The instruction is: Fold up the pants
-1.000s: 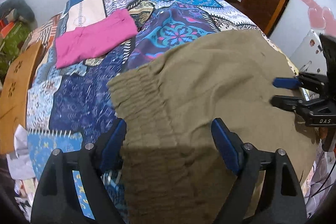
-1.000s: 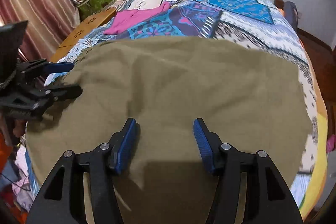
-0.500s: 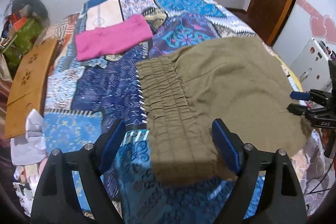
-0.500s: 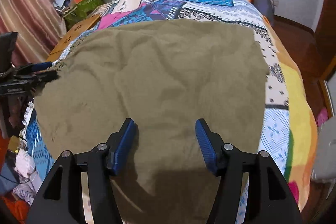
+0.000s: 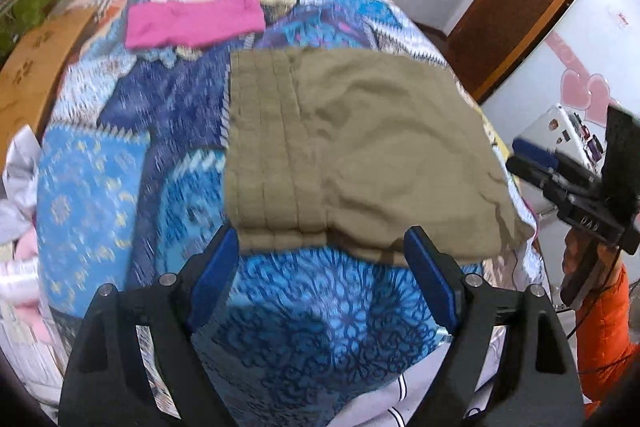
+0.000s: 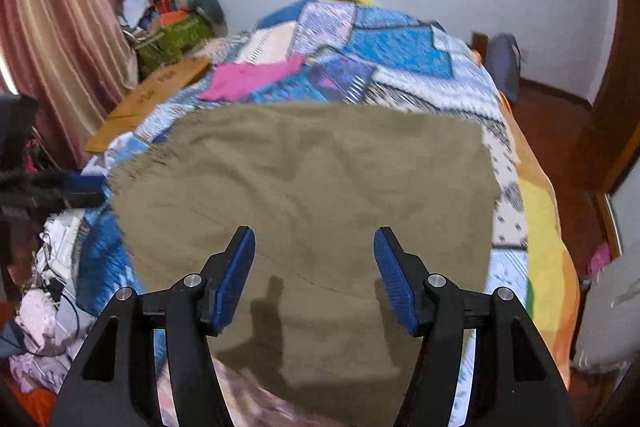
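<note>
At nine to ten o'clock in the left wrist view a folded bright pink cotton garment [image 5: 194,21] lies flat on the blue patchwork-print bedspread [image 5: 92,179], well apart from the work; it has not been disturbed in the last second.

Toward the centre, the olive-khaki woven pants [image 5: 360,147] now lie released on the bedspread as a broad folded panel, the gathered elastic waistband [image 5: 264,147] running along their nine o'clock edge. A second ago that fabric filled the space between the left gripper's [image 5: 320,275] blue pads; now the near hem sits just beyond the fingertips at twelve o'clock of them and only bedspread shows between the widely spread, empty jaws, the claw having drawn back toward six o'clock.

In the right wrist view the pants [image 6: 304,195] spread from nine to three o'clock, with the right gripper [image 6: 314,275] above their near part. Its jaws are well apart; the cloth lies flat beneath them and neither pad presses on it. More of the pants and room shows than a second ago, so this claw has lifted away too.

At three o'clock in the left view the right gripper [image 5: 532,163] hangs just off the pants' corner.

The fold in hand appears laid and let go; the panel is still wide, so another fold probably remains.
</note>
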A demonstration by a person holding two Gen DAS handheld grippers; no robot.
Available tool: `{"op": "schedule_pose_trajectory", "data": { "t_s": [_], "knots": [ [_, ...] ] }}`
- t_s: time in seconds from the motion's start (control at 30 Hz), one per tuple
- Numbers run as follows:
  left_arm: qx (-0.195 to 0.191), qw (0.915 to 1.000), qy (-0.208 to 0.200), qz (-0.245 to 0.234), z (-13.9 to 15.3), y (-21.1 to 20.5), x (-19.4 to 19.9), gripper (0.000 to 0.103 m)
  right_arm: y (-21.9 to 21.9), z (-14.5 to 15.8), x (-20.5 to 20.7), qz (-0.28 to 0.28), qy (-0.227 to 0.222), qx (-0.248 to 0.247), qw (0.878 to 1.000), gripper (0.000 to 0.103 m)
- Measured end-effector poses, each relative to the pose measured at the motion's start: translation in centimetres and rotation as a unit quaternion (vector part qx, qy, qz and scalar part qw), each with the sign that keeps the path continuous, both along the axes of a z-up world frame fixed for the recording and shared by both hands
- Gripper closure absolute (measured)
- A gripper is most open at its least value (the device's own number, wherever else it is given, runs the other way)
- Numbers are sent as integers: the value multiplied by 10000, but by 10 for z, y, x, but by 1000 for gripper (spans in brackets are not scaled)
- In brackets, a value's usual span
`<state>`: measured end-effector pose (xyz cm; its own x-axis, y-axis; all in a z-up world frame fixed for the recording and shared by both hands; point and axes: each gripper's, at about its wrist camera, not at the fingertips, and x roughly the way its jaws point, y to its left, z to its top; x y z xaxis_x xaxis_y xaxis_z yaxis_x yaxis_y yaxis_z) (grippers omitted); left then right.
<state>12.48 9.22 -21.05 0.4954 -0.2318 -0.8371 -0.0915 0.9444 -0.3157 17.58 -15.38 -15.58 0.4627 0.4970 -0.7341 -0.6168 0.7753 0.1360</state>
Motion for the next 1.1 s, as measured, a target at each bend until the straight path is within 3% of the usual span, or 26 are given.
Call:
{"op": "schedule_pose_trajectory", "data": {
  "t_s": [0.13,0.37,0.47,0.6,0.63,0.7,0.77,0.8,0.9,1.0,1.1],
  "knots": [
    [-532,9983,156,161,-16,4,-8,18,17,-9,-1,83,-97,-49,9999,45],
    [-1073,9936,63,354,-17,5,-3,14,32,-45,4,126,403,-221,9989,45],
    [-1479,9880,33,440,-19,8,6,9,27,-50,2,123,455,-90,9988,45],
    [-1831,9815,55,558,-19,16,25,9,26,-49,-1,197,472,-99,9986,45],
    [-1910,9798,40,598,-19,19,27,10,26,-49,-2,215,456,-107,9987,45],
    [-1990,9771,-8,751,-19,25,33,27,26,-49,-3,223,448,-103,9987,45],
    [-1883,9786,66,821,-20,29,39,53,25,-49,-4,217,452,-85,9987,45],
    [-1781,9802,122,861,-21,30,43,58,26,-49,-4,216,453,-81,9987,45],
    [-1579,9832,92,916,-18,30,46,64,26,-49,-4,205,464,-100,9987,45],
    [-889,9921,-154,872,-5,19,42,69,27,-46,-1,183,603,-143,9979,45],
    [-286,9953,-434,821,8,9,36,71,32,-35,4,165,690,5,9975,45]
  ]
}}
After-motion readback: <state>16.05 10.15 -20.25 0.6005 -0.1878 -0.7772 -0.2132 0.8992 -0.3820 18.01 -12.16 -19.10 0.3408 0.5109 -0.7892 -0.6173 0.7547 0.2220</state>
